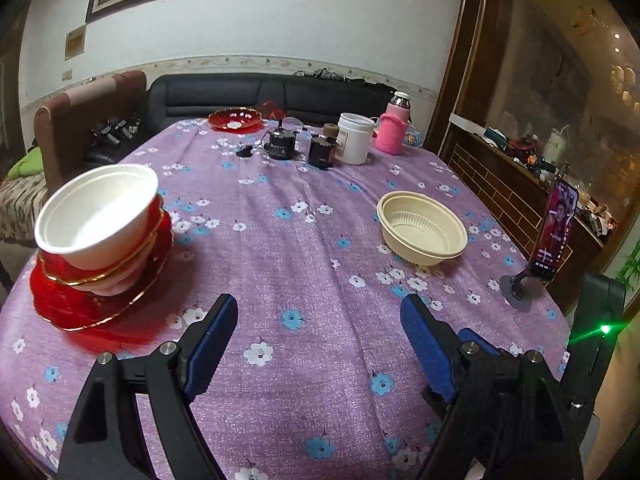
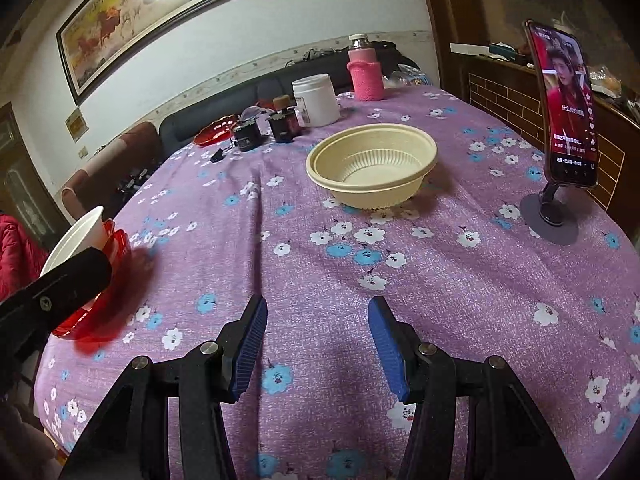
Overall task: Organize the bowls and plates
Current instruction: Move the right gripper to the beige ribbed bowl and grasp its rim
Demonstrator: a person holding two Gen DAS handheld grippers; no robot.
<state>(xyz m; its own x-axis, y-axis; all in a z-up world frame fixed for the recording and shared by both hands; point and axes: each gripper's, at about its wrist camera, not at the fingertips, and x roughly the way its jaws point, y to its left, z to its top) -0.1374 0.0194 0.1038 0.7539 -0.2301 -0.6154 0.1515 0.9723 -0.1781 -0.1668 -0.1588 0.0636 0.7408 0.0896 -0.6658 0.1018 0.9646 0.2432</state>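
Nearest in both views, the left gripper (image 1: 318, 320) and the right gripper (image 2: 318, 322) hover over the counter covered in a purple flowered cloth (image 1: 320, 264), each with its blue-padded jaws spread apart and holding nothing. Taking the cream ribbed plastic bowl (image 2: 372, 166) as the landmark, it sits upright on the cloth ahead of the right gripper. Well to its left, near the counter's edge, a white foam bowl (image 1: 98, 214) rests tilted atop a red-and-white gold-rimmed bowl (image 1: 120, 274), which sits on a stack of red plates (image 1: 72, 306). To the cream bowl's right stands a lit phone on a round-based stand (image 2: 568, 108). Beyond it, at the far end, are a white plastic jar (image 2: 316, 100), a pink-sleeved flask (image 2: 366, 72), two dark small jars (image 1: 300, 148) and a red scalloped glass dish (image 1: 235, 119).
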